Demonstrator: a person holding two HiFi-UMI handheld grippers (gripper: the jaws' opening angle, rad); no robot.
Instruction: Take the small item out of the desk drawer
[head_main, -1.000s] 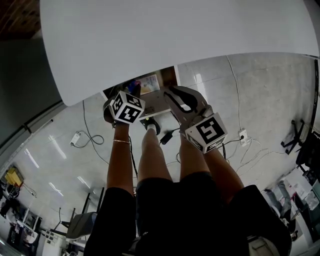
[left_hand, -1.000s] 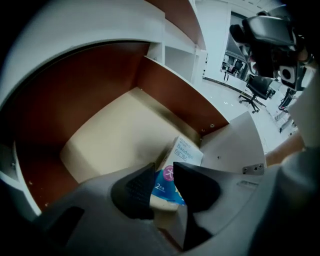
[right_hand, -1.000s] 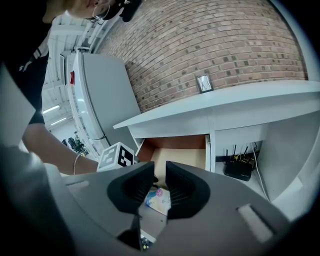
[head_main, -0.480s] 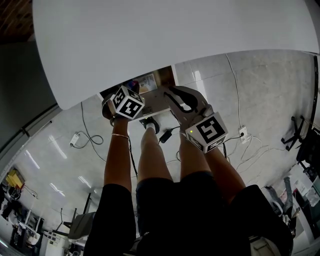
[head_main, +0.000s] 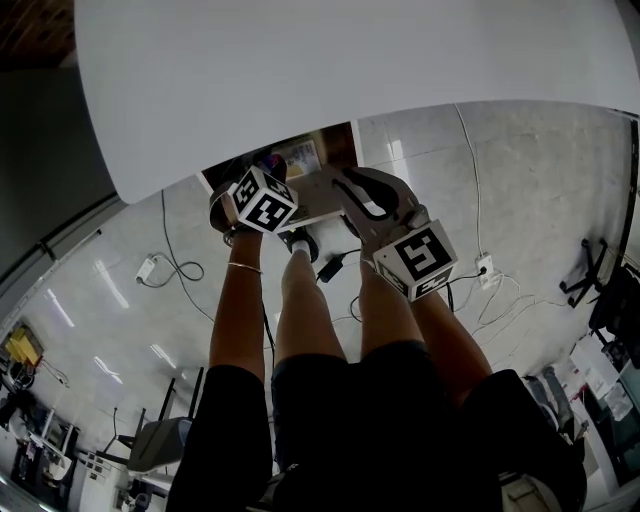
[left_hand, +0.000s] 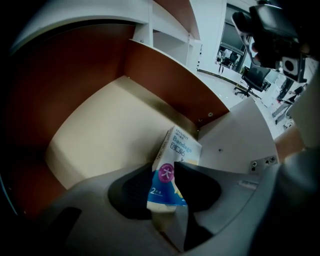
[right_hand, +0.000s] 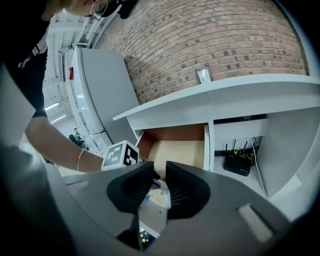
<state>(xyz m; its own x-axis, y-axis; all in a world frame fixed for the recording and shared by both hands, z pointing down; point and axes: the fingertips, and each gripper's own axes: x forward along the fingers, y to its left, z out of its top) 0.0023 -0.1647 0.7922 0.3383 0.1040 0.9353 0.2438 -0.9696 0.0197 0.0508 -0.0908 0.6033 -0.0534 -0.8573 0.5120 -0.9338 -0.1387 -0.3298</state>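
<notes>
The open desk drawer (left_hand: 105, 125) has a pale floor and brown walls. A small blue and white bandage box (left_hand: 174, 167) stands tilted in its front corner, against the white front panel (left_hand: 240, 135). My left gripper (left_hand: 167, 187) reaches into the drawer with its jaws wide, one on each side of the box. I see no pad pressing on the box. In the head view only its marker cube (head_main: 262, 200) shows below the desk edge. My right gripper (right_hand: 160, 182) hovers in front of the drawer (right_hand: 185, 150), with a narrow gap between its jaws and nothing in it.
The white desk top (head_main: 350, 70) hangs over the drawer. The person's bare legs (head_main: 300, 310) sit right below both grippers. A black router (right_hand: 237, 164) lies under the desk to the right. Cables and a socket strip (head_main: 487, 268) lie on the pale floor. A grey cabinet (right_hand: 100, 95) stands at the left.
The left gripper's marker cube has crept a little forward and right, toward the drawer. The right gripper has stayed almost still.
</notes>
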